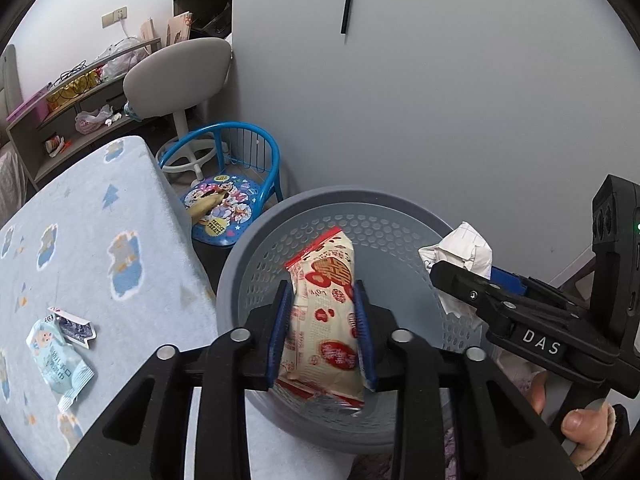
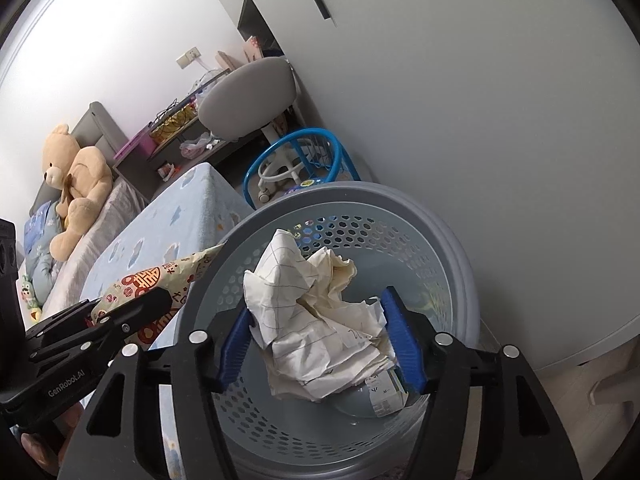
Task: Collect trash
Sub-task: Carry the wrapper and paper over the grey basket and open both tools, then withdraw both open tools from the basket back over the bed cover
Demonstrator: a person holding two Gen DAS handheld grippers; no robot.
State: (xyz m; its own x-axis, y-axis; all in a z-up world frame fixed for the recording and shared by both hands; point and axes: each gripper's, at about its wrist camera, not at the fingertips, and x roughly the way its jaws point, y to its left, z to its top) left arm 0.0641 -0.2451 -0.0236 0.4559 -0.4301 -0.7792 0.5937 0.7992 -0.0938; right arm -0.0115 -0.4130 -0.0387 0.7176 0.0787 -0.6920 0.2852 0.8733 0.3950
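Note:
My left gripper (image 1: pixel 322 322) is shut on a cream and red snack wrapper (image 1: pixel 326 320) and holds it over the grey perforated trash basket (image 1: pixel 256 256). My right gripper (image 2: pixel 318 340) is shut on a crumpled ball of lined white paper (image 2: pixel 316 320), also over the basket (image 2: pixel 440 240). The paper shows in the left wrist view (image 1: pixel 460 252) at the basket's right rim, in the right gripper (image 1: pixel 460 280). The wrapper shows in the right wrist view (image 2: pixel 156 280) at the left rim. A light blue wrapper (image 1: pixel 60 360) and a small torn packet (image 1: pixel 74 326) lie on the bed.
The bed (image 1: pixel 100 220) with its light blue patterned sheet stands left of the basket. A blue child's chair (image 1: pixel 228 184) and a grey swivel chair (image 1: pixel 176 76) stand behind. A grey wardrobe (image 1: pixel 440 100) is right behind the basket. A teddy bear (image 2: pixel 72 184) sits at the bed's far end.

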